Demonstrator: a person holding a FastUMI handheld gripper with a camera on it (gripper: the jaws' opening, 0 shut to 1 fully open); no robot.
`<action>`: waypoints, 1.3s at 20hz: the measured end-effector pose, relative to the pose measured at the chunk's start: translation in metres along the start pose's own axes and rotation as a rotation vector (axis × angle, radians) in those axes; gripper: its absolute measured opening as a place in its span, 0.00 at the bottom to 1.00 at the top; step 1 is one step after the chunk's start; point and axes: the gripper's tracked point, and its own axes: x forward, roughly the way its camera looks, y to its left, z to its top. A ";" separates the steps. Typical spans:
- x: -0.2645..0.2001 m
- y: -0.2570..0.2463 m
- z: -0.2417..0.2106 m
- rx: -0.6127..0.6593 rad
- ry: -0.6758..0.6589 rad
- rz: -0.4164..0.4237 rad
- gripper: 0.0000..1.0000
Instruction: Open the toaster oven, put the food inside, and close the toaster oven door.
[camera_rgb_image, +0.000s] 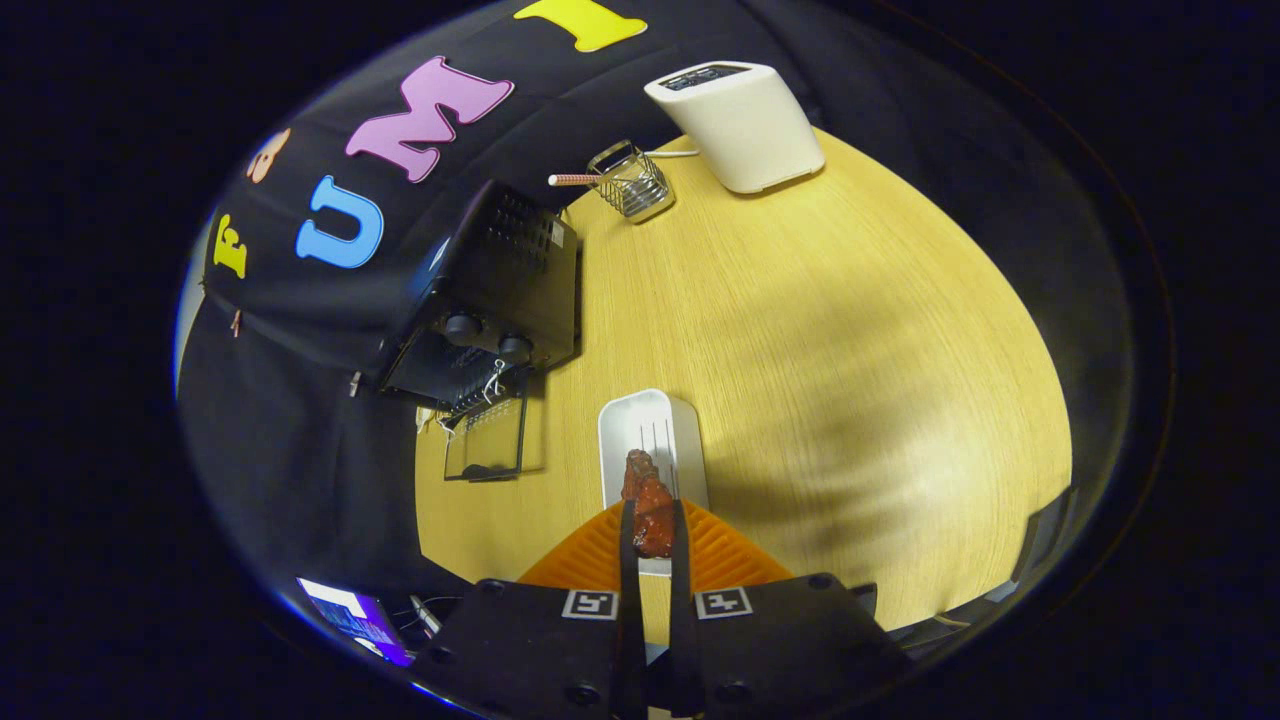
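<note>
1. Your tool (652, 520) has both fingers pinching the food (650, 505), a reddish-brown chunk of what looks like meat. It sits between the fingers and hangs over the near end of the white tray (650, 425), though I can't tell if it's fully clear of the tray.

2. The toaster oven (490, 290) is off to the side on the worktop (850, 350), against the booth wall. Its glass door (487, 440) is already folded down flat, so the opening step looks done.

3. So I'd say you're in the middle step: food grabbed, not yet inside.

4. Next you'd want to swing the tool across to the oven mouth and go in above the lowered door without clipping it. The cavity is dark, so I can't make out the rack.

5. Keep the pinch steady on the way over. The piece looks lumpy and might slip.

6. The white appliance (740, 125) and wire basket (632, 182) at the far end are well away from your path.
</note>
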 end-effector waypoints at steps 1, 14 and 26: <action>-0.005 0.006 -0.001 -0.013 -0.018 -0.012 0.14; -0.004 0.172 -0.045 0.020 -0.194 0.058 0.13; 0.081 0.289 -0.014 0.091 -0.370 0.197 0.13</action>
